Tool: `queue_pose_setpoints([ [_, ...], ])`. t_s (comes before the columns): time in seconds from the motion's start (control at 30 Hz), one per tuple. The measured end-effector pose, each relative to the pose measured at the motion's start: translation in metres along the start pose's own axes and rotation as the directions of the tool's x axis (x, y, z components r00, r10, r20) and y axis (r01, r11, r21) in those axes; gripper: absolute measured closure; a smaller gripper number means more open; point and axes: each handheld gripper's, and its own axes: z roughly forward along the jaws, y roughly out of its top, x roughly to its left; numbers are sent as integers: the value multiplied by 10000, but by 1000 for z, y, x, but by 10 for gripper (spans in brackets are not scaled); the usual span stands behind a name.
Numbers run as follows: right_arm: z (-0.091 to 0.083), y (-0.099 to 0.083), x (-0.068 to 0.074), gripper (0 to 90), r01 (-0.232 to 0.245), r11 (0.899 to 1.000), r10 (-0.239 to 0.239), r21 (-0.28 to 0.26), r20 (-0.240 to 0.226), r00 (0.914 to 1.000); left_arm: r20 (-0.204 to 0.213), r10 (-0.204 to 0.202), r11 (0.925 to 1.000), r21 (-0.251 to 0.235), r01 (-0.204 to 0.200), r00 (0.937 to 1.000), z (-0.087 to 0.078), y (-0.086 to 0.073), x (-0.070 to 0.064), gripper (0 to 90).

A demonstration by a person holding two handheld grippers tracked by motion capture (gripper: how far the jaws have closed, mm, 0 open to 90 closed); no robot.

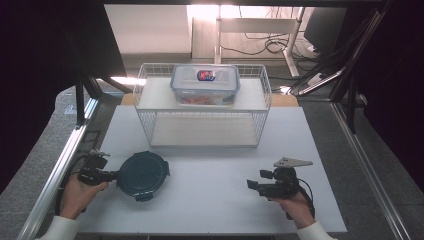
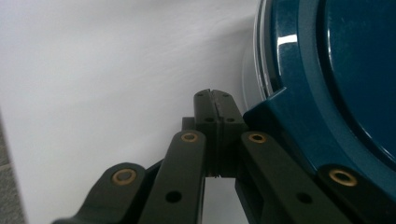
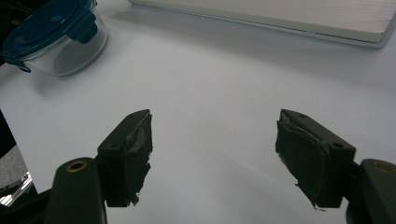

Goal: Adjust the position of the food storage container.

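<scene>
Grey carpet floor point(image 1: 30, 165) surrounds the white table point(image 1: 210, 200); cables point(image 1: 272, 45) trail beneath a bright desk point(image 1: 255, 25) beyond.

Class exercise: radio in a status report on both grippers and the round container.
Left gripper shut beside round blue-lidded container. Right gripper open, empty. Nothing between them on the white tabletop.

A round bowl with a lid point(image 1: 142, 175) sits on the surface point(image 1: 210, 195), near the front on the left side. The left claw point(image 1: 111, 175) is just left of the bowl, touching its edge. The right claw point(image 1: 251, 186) is far off to the right, near the front. Behind them stands a wire rack point(image 1: 150, 107). A box point(image 1: 205, 84) sits on the rack's top shelf.
</scene>
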Motion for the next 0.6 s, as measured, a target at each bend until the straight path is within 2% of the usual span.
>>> queue_pose_setpoints([
  [0.17, 0, 0, 0, 270, -41, 10000, 41, 27, 4, 10000, 146, 210, 9998, 47, -210, 9997, 5, 6, -11, 897],
  [0.37, 0, 0, 0, 270, -26, 10000, 26, 49, 55, 10000, 562, 370, 9993, 29, -373, 9977, 10, 7, -25, 896],
  [0.6, 1, 0, 0, 270, -31, 9999, 31, 122, 42, 10000, 675, 301, 9994, -203, -288, 9973, 16, 10, -36, 896],
])
